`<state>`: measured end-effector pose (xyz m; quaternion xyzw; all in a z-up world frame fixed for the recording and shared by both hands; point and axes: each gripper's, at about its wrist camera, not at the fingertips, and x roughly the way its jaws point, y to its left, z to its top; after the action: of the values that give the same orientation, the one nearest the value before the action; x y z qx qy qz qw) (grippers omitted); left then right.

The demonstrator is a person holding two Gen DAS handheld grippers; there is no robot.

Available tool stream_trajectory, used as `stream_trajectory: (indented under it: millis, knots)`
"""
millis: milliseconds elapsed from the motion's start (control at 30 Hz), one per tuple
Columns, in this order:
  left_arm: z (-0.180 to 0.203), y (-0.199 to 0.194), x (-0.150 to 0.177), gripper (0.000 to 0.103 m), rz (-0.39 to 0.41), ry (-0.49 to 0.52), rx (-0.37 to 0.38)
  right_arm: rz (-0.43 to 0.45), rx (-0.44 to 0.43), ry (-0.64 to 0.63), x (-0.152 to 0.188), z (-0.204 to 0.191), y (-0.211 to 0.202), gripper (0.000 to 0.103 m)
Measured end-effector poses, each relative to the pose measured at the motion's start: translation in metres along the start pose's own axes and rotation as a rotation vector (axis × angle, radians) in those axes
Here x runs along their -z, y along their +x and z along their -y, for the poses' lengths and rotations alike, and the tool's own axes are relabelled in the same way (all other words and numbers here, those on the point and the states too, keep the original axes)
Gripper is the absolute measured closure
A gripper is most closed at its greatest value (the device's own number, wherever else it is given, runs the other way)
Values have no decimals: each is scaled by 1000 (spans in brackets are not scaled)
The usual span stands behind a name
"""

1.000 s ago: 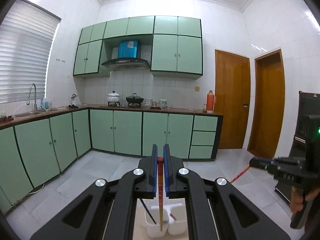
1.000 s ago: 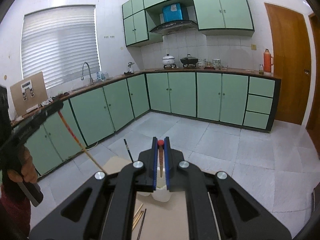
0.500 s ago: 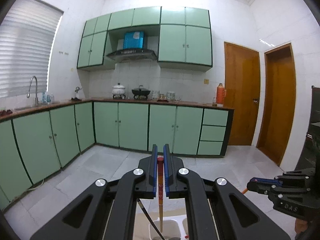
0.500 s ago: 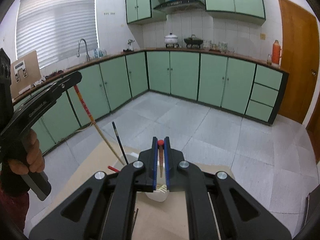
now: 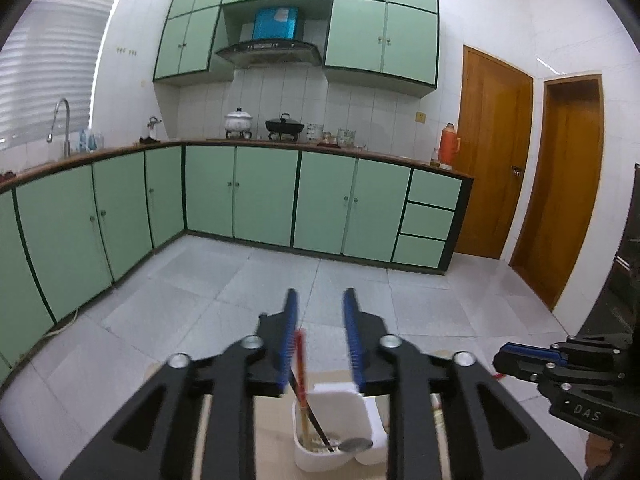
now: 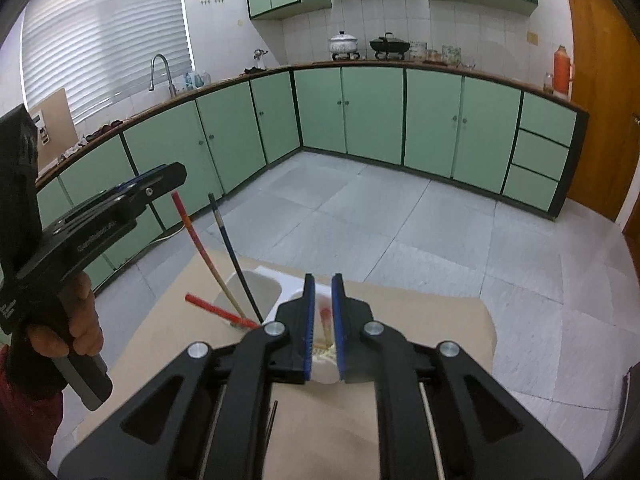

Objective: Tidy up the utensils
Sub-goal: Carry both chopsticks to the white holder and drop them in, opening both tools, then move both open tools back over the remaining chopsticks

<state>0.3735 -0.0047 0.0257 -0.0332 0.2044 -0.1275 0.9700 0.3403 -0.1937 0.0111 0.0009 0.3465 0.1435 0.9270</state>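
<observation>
White plastic utensil holder (image 5: 334, 426) with two compartments stands on a beige table (image 6: 448, 312); its left compartment holds a red-topped chopstick (image 6: 192, 232), a dark chopstick (image 6: 226, 236), a red-handled utensil (image 6: 218, 311) and a metal spoon (image 5: 354, 445), all leaning. Left gripper (image 5: 319, 344) jaws are opening, the red-topped chopstick loose between them and standing in the holder; right gripper (image 6: 322, 320) jaws are opening narrowly over the right compartment, a blurred red-tipped chopstick (image 6: 326, 322) between the pads. Green cabinets (image 5: 260, 196), grey tiled floor (image 6: 400, 208) and wooden doors (image 5: 496, 152) surround the table.
</observation>
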Motion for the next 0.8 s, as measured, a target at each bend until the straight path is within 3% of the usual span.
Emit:
stream_trajectory:
  millis: [167,333,400,500,800]
  knots:
    - [-6,-18,2,52,9,-26,0,38,17,33,5,4,-16,71]
    - [-12,-52,8,28,47,-51,-22,126,103,69,19,9,-49,26]
    - [-12,-69,17,18,60,-49,-35,164,133,83,28,11,-61,14]
    - [-11,-89,36,11,55,-38,-40,200,158,100,50,11,-77,12]
    - [0,-134,113,8,-21,6,-56,264,177,86,133,-6,-97,9]
